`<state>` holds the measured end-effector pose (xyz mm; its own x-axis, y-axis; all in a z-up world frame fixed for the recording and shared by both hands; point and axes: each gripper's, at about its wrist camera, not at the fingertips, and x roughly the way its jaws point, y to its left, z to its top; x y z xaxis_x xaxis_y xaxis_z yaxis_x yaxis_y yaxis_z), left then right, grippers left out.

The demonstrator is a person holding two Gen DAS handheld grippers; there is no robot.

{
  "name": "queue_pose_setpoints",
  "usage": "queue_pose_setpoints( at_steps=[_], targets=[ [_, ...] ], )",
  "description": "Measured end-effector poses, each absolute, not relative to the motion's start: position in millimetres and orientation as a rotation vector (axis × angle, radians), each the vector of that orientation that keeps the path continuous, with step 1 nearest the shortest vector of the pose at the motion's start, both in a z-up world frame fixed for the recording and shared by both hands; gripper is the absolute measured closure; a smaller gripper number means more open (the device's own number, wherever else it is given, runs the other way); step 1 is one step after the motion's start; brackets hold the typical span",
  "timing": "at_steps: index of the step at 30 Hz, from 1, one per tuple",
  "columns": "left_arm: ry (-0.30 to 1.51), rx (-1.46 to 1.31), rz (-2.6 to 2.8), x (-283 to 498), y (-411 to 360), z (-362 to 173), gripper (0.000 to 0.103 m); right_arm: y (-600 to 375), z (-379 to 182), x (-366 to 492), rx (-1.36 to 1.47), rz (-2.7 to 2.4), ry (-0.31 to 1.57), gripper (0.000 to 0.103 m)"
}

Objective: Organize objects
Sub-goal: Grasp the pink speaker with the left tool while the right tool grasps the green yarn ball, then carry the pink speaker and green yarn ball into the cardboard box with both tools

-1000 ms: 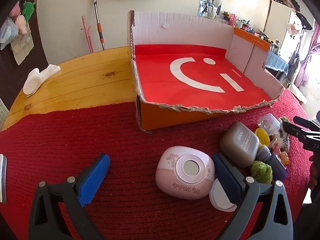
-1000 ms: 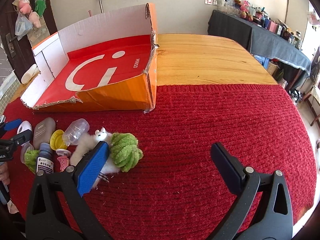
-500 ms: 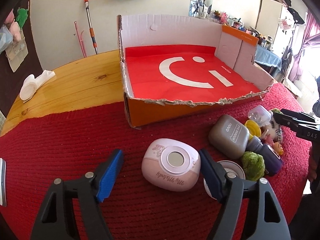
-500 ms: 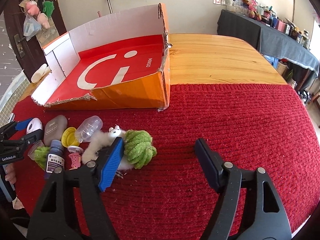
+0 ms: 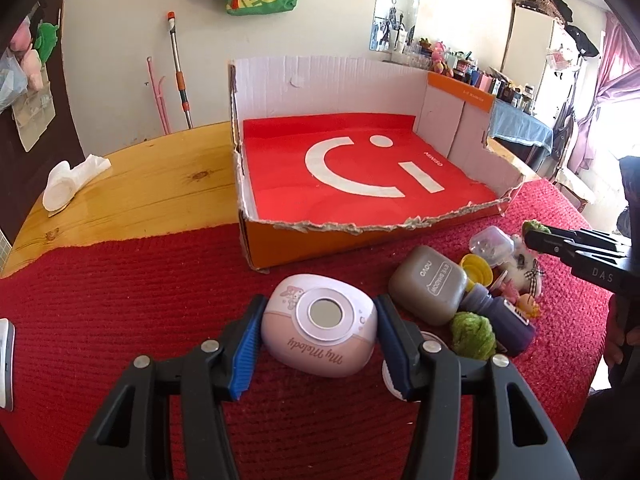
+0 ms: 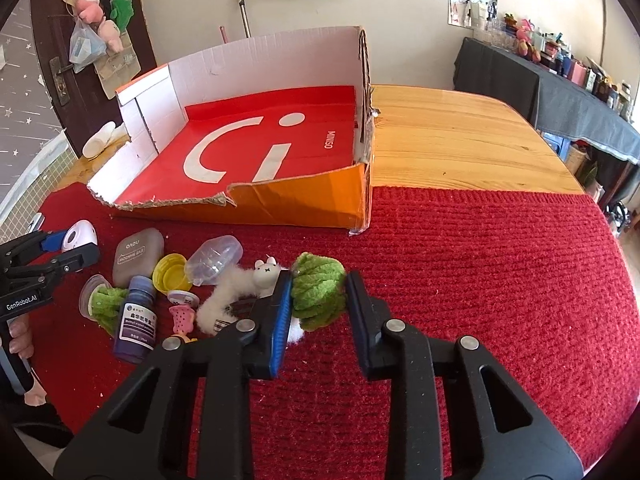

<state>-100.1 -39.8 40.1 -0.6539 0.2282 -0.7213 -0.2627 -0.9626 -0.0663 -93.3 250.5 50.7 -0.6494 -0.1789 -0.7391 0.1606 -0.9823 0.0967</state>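
My left gripper [image 5: 318, 326] is shut on the pink My Melody case [image 5: 320, 324], which rests on the red mat. My right gripper [image 6: 318, 296] is shut on the green yarn ball [image 6: 318, 294], also on the mat. Left of that ball lie a white fluffy bunny toy [image 6: 236, 292], a clear capsule [image 6: 214, 258], a yellow cap [image 6: 172, 272], a grey eye-shadow case [image 6: 138, 256], a purple bottle [image 6: 136, 320] and a second green ball [image 6: 106, 304]. The open cardboard box with a red smiley floor [image 5: 360, 172] stands behind them.
The red knitted mat [image 6: 480, 280] covers the near half of a wooden table [image 6: 452, 140]. A crumpled white tissue [image 5: 68, 182] lies at the table's far left. A white flat object [image 5: 6, 364] sits at the mat's left edge.
Both grippers moved forward and closed: the left jaws came in around the pink case, the right jaws around the green yarn ball. The other objects stayed put.
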Motion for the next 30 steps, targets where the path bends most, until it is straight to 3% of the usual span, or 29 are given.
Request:
queue_pose_setpoints(
  at_steps=[22, 30],
  targets=[
    [0.104, -1.014, 2.661, -120.3, -32.7, 87.2, 0.047, 250.1, 98.1, -113.1, 1.068, -2.693, -0.063, 0.077],
    [0.216, -1.062, 2.602, -161.8, -20.3, 90.6, 0.047, 239.9, 100.7, -160.5, 1.151, -2.630, 0.067, 0.077]
  ],
)
